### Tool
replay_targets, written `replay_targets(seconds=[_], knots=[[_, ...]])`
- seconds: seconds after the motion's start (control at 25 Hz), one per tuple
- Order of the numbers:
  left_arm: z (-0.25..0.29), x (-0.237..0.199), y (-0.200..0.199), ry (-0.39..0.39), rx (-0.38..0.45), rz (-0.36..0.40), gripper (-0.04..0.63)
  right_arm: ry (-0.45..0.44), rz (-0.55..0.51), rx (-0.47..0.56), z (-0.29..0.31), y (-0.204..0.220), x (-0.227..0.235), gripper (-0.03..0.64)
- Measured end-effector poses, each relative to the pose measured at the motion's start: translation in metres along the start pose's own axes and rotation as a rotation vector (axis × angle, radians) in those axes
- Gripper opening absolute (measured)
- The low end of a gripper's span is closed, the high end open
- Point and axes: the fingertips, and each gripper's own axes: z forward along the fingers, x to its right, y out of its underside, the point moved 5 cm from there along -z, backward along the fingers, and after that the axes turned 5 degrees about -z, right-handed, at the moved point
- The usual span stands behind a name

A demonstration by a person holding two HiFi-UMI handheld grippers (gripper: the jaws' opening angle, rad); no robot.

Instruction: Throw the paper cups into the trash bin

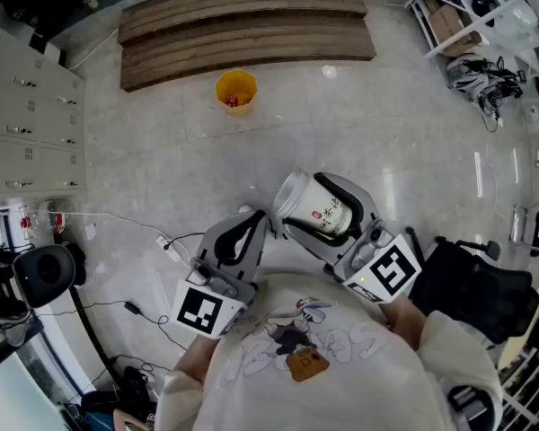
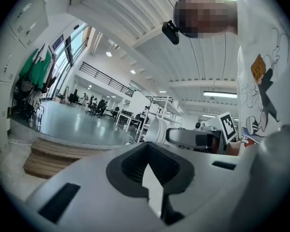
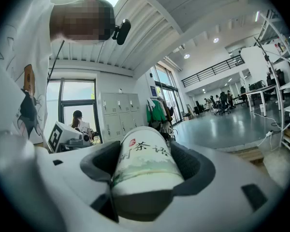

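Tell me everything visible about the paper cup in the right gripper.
The paper cup is white, printed with dark characters, a red mark and a pale green band. It is held in the air on its side, mouth pointing away from the person. The right gripper's dark padded jaws clamp its sides; nothing else touches it.

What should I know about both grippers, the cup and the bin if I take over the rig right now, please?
Right gripper: closed on a paper cup, which lies on its side with the mouth pointing left.
Left gripper: jaws together, nothing in them.
Trash bin: yellow, on the floor ahead, just in front of the wooden platform; something red is inside.
Done: one cup is picked up.
Left: carry it to the bin and release it over the opening. No other cups show in these views.
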Motion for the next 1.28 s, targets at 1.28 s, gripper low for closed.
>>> replay_targets(seconds=[1.28], knots=[[0.112,0.036,0.02,-0.1,-0.105,-0.037,0.003,-0.121,0.162,0.086,-0.059,0.003,0.115,0.334]])
